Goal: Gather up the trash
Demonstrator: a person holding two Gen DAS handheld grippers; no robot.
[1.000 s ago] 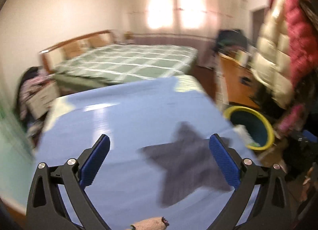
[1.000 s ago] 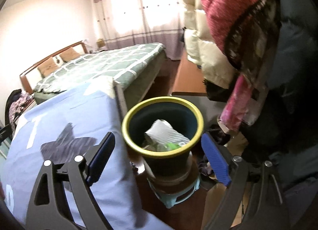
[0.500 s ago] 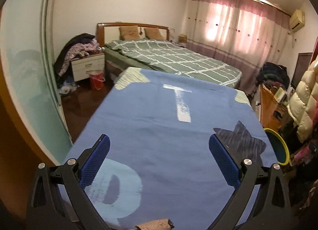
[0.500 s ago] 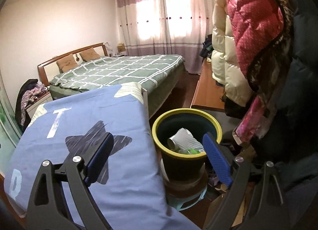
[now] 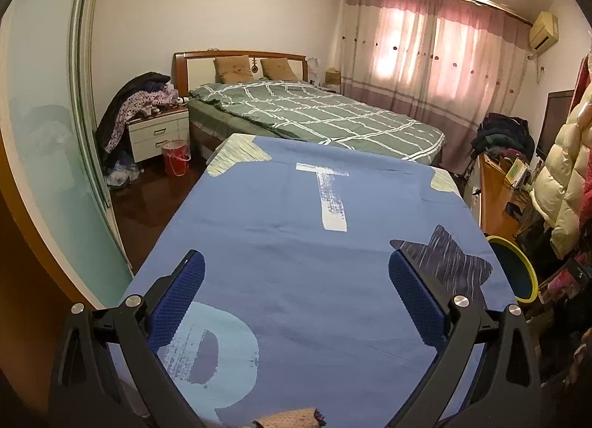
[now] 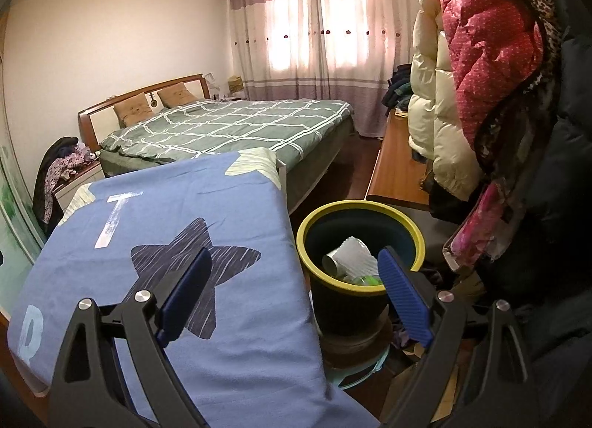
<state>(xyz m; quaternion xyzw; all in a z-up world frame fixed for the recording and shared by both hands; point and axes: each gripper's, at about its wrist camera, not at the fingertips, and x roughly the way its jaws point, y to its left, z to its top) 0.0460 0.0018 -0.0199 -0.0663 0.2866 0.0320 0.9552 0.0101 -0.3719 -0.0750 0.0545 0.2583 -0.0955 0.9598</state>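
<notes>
A dark bin with a yellow rim (image 6: 360, 239) stands on a stool right of the blue-covered table (image 6: 177, 213). Inside it lie a white ribbed paper cup (image 6: 349, 256) and a green scrap (image 6: 364, 281). My right gripper (image 6: 294, 293) is open and empty, held over the table's right edge and the bin's near side. My left gripper (image 5: 296, 296) is open and empty above the blue cloth (image 5: 296, 243). The bin's rim (image 5: 518, 268) shows at the right edge of the left wrist view. No loose trash shows on the cloth.
A green plaid bed (image 5: 314, 117) lies beyond the table. A nightstand piled with clothes (image 5: 155, 128) and a red bucket (image 5: 175, 157) stand at left. Hanging coats (image 6: 481, 76) crowd the right, with a wooden desk (image 6: 399, 169) behind the bin. A glass sliding door (image 5: 44, 154) is at far left.
The left view swung from the star and bin toward the table's left and pulled back. The right gripper drew back and up from over the bin; both stayed open.
</notes>
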